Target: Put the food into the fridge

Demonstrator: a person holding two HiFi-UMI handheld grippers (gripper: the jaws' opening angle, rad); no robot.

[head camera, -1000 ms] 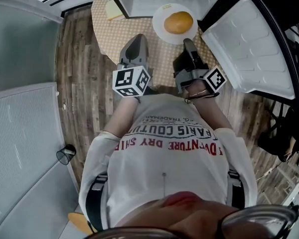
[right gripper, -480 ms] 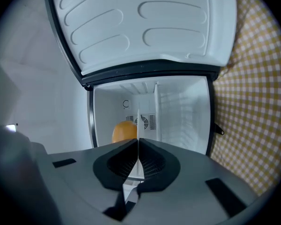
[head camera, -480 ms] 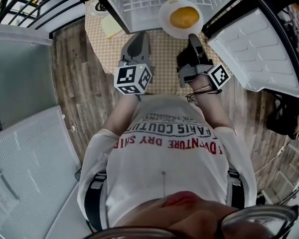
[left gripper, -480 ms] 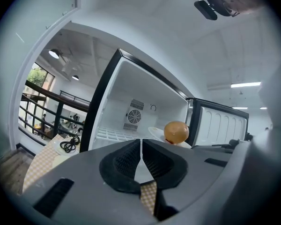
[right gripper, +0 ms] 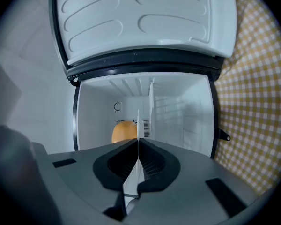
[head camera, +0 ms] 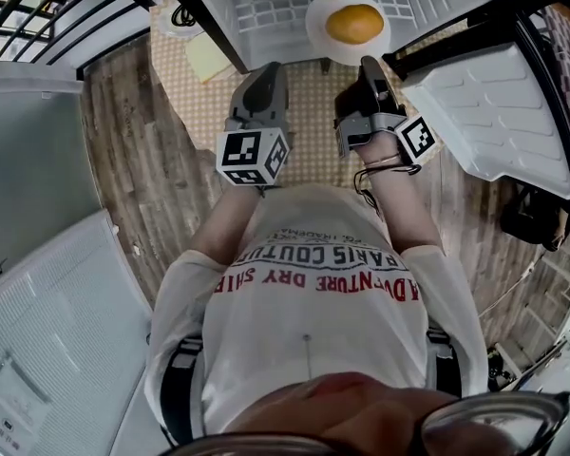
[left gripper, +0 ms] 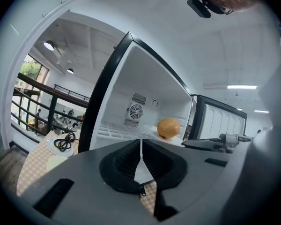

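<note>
Two grippers out ahead of a white printed T-shirt [head camera: 313, 293], over a checked tablecloth [head camera: 309, 103]. Left gripper [head camera: 264, 69]: jaws pressed together, nothing in them, only a sliver of checked cloth visible below the tips. Right gripper [head camera: 369, 63]: clamped tight on the near rim of a white plate [head camera: 321, 36], seen edge-on as a thin white line in the right gripper view. On the plate, round orange food [head camera: 354, 24], kind hard to make out. Plate at the mouth of the open fridge [head camera: 214, 22], over the wire shelf; cannot tell whether resting on it or held just above. Fridge top cut off by the frame in head view. Fridge door [head camera: 484, 93] swung open to the right. Vent grille [left gripper: 135, 110] on the far back wall. Left of the fridge, coiled black cable [left gripper: 63, 142] on a small dish.
</note>
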